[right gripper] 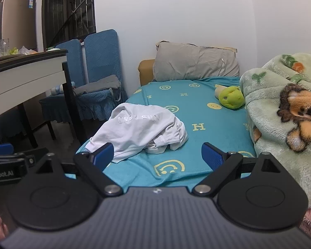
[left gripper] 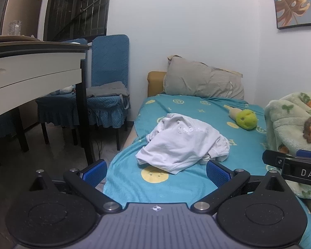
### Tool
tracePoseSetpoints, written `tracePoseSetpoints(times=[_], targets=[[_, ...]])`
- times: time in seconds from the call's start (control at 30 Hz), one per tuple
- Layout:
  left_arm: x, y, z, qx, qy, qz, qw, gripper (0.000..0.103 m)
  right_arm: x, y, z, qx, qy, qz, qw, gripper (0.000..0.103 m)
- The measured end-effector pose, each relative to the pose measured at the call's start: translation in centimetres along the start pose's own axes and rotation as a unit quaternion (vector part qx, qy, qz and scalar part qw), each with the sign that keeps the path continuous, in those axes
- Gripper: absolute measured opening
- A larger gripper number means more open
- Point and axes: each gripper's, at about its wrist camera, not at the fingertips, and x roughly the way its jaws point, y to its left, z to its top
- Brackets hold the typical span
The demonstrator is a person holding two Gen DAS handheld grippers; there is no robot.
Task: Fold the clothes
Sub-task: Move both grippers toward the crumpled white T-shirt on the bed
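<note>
A: Where is the white garment (left gripper: pixel 181 142) found?

B: It is seen crumpled in a loose heap on the teal sheet (left gripper: pixel 176 186) of the bed, toward the bed's left edge. In the left wrist view it is placed at about 12 o'clock from the left gripper (left gripper: pixel 156 170), just beyond the fingertips and between their lines. No contact with either blue pad is shown there.

A: And from the other side?

B: In the right wrist view the garment (right gripper: pixel 139 128) is placed at about 11 o'clock from the right gripper (right gripper: pixel 157 155). Its near hem is overlapped by the left-hand blue pad (right gripper: pixel 103 154); whether it is touched cannot be told. The right-hand pad is set over bare sheet, apart from the cloth.

A: How are the fingers held?

B: Both pairs are spread wide and released; nothing is gripped by either.

A: What else is laid on the bed?

B: A grey pillow (left gripper: pixel 204 81) is propped at the head, at 12 o'clock past the garment. A green plush toy (left gripper: pixel 245 119) is laid at about 1 o'clock. A pale green fleece blanket (right gripper: pixel 280 114) with a lion print is bunched along the right, at 2 to 3 o'clock. Blue-covered chairs (left gripper: pixel 108 78) and a white table (left gripper: pixel 31 66) are seen at 10 o'clock, off the bed.
</note>
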Motion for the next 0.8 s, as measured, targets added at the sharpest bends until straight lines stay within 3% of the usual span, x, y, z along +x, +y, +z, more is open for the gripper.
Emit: tracePoseSetpoints(times=[0.4, 0.8], targets=[[-0.46, 0.42, -0.13, -0.003, -0.018, -0.004, 0.9998, 0.103, -0.35, -0.22, 0.14, 0.004, 0.005, -0.007, 1.000, 0.093], [-0.32, 0.51, -0.25, -0.009, -0.012, -0.009, 0.9999, 0.103, -0.01, -0.72, 0.19, 0.021, 0.010, -0.016, 1.000, 0.093]])
